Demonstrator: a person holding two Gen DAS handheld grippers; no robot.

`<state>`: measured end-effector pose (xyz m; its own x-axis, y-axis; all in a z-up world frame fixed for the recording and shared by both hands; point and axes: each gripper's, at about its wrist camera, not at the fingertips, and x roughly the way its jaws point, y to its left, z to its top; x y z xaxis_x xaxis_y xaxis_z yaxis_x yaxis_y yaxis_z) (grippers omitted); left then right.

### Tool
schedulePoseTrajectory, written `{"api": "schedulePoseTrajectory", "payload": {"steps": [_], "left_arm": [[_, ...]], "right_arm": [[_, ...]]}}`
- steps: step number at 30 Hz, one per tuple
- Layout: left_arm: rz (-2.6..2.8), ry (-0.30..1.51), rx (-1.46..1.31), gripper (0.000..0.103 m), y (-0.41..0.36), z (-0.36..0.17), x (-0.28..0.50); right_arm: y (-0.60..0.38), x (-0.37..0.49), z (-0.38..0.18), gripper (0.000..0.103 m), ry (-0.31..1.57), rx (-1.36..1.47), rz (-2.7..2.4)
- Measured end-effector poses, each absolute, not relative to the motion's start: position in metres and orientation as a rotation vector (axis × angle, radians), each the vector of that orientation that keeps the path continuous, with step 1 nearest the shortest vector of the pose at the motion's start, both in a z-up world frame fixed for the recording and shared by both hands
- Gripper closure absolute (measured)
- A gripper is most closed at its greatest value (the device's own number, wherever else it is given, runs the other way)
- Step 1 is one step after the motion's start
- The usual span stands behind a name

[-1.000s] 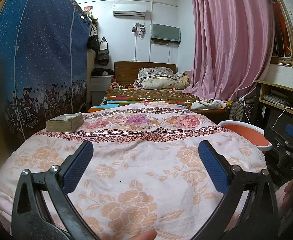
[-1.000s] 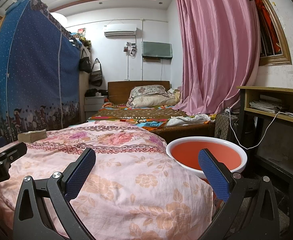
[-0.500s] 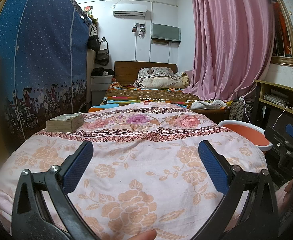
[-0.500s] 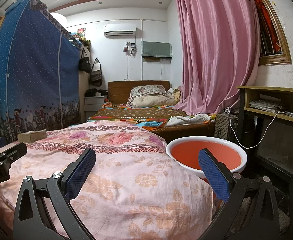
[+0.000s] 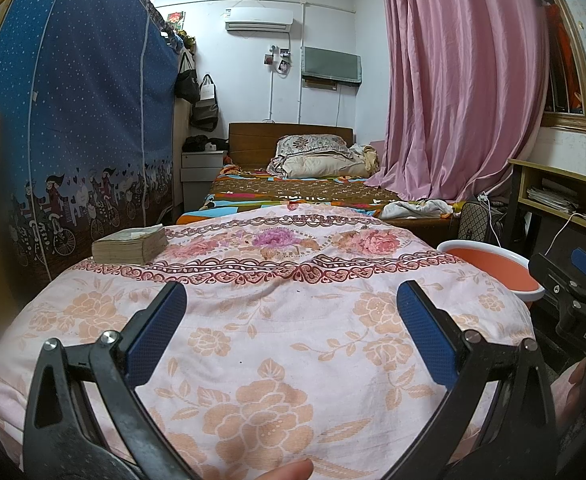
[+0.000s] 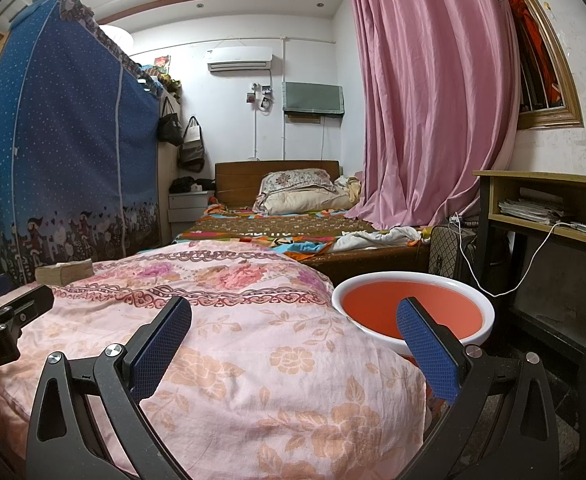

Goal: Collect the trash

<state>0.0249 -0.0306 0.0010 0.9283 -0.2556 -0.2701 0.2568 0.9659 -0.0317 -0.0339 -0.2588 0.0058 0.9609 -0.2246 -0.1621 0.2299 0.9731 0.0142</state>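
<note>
My left gripper (image 5: 291, 320) is open and empty, held low over a surface covered with a pink floral cloth (image 5: 277, 304). My right gripper (image 6: 293, 332) is open and empty at the cloth's right end, beside a white basin with an orange inside (image 6: 413, 312). The basin also shows in the left wrist view (image 5: 493, 268), with the right gripper's body to its right. A worn stack of paper or old book (image 5: 131, 245) lies on the cloth at the far left, also seen in the right wrist view (image 6: 65, 271). No loose trash shows on the cloth.
A bed (image 5: 293, 192) with pillows stands behind the covered surface. A blue fabric wardrobe (image 5: 73, 140) is on the left, a pink curtain (image 5: 453, 80) and a wooden desk (image 6: 545, 208) with a white cable on the right.
</note>
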Motion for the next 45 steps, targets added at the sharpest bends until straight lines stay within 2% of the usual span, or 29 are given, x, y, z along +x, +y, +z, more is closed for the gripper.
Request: {"api": "schedulePoseTrajectory", "payload": {"steps": [45], "left_arm": [[-0.242,0.273,0.019,0.012,-0.0336,0.0028,0.0224]], "right_arm": [[-0.2597,-0.0348,0.0054,0.000,0.163,0.035,-0.230]]}}
